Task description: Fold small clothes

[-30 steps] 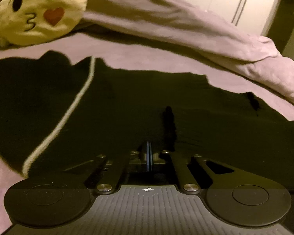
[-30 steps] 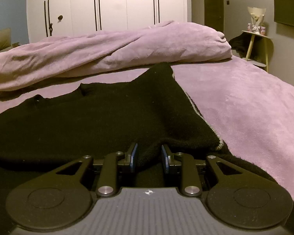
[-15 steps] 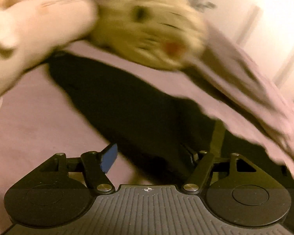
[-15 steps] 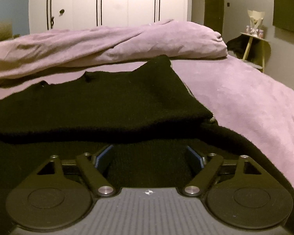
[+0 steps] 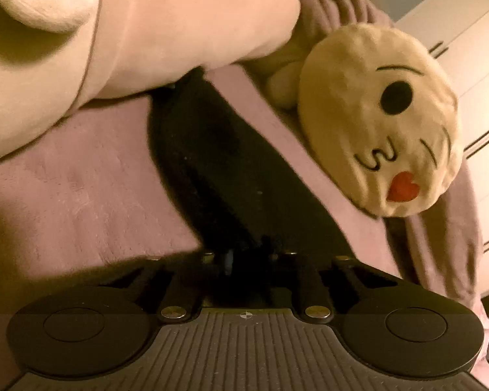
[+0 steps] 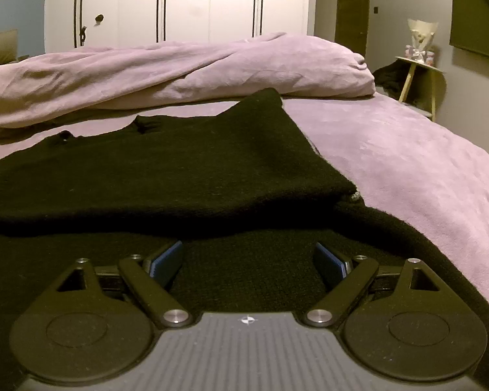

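A black knit garment (image 6: 166, 169) lies on the purple bed, its right part folded over onto itself. My right gripper (image 6: 247, 259) is open and empty, low over the garment's near layer, its blue pads (image 6: 166, 255) wide apart. In the left wrist view a long black part of the garment, perhaps a sleeve (image 5: 225, 166), runs away across the bed toward the pillow. My left gripper (image 5: 247, 259) is shut on the near end of this black part; the dark cloth hides the fingertips.
A yellow emoji cushion (image 5: 381, 130) lies right of the sleeve, and a pale pink pillow (image 5: 120, 26) sits at its far end. A bunched purple duvet (image 6: 179, 71) runs across the back of the bed. White wardrobes (image 6: 179, 3) and a small side table (image 6: 420, 75) stand beyond.
My left gripper opened, swung left toward the sleeve and shut on its near end. My right gripper let go of the folded edge, opened wide and drew back a little.
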Tool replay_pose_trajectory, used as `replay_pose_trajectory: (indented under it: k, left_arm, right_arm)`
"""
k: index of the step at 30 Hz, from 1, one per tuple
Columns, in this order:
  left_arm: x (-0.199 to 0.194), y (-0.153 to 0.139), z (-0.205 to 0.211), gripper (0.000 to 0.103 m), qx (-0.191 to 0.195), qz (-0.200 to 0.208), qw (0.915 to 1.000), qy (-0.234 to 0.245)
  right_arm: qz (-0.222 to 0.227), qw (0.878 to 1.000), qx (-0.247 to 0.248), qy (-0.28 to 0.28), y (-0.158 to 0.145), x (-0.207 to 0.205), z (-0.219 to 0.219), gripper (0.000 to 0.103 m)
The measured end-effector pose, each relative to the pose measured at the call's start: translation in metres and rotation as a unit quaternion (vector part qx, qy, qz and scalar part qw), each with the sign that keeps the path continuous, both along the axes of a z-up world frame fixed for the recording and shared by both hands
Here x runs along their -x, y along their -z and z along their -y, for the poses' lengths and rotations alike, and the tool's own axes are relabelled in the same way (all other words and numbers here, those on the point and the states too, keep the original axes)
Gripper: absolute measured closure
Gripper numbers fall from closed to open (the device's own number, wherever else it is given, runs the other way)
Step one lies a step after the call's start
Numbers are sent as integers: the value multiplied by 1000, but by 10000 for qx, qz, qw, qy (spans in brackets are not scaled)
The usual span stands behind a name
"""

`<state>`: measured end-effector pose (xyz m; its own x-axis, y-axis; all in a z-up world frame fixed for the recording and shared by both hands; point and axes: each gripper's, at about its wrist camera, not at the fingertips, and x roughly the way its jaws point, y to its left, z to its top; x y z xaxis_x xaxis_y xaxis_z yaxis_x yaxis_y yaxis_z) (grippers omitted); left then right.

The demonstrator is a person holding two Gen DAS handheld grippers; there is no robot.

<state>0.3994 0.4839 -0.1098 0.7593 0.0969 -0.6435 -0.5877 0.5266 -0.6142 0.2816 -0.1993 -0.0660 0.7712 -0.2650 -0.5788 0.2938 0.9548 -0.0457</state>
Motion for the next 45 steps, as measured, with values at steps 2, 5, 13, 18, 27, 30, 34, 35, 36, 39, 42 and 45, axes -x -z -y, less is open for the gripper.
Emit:
replay_pose_trajectory:
  k: [2, 5, 13, 18, 27, 30, 34, 35, 36, 39, 42, 45]
  left_arm:
    - [1, -8, 5, 90, -186, 10, 9998, 85]
    - [7, -38, 28, 91, -1067, 138, 9937, 317]
    - [17, -151, 219, 91, -2893, 1321, 9154, 2467]
    - [21, -138, 377, 61, -3275, 1037, 8441, 4117]
    - [96, -80, 387, 19, -2888, 303, 8609, 4178]
    - [120, -68, 348, 17, -2959, -80, 8879, 3521]
    - [127, -60, 309, 17, -2804, -456, 9074, 3098]
    - [129, -60, 301, 16, -2795, -516, 9119, 2959]
    - [133, -59, 294, 15, -2739, -562, 9164, 2865]
    - [117, -56, 276, 15, -2467, -645, 9268, 2759]
    - [102, -57, 268, 14, -2376, -650, 9318, 2666]
    - [85, -49, 264, 14, -2312, -688, 9308, 2747]
  right_arm:
    - [4, 10000, -25, 1, 0, 0, 1, 16]
    - [13, 9999, -103, 3, 0, -1, 4, 16]
    - [46, 9996, -270, -19, -1, 1, 9, 15]
    - [108, 9984, -546, -125, -17, 8, 12, 23]
    - [154, 9888, -1123, -971, -33, 26, -4, 48]
    - [180, 9845, -1087, -1362, -33, 13, -34, 49]
    - [393, 9708, -178, -2361, -37, -3, -102, 48]
    - [469, 9649, 206, -2575, -36, -6, -121, 47]
    - [519, 9587, 561, -2738, -34, -10, -137, 43]
    - [612, 9313, 1408, -3303, -27, -25, -187, 42]
    - [771, 9005, 2067, -3748, -20, -37, -227, 44]
    - [738, 8876, 2139, -4013, -18, -53, -253, 88]
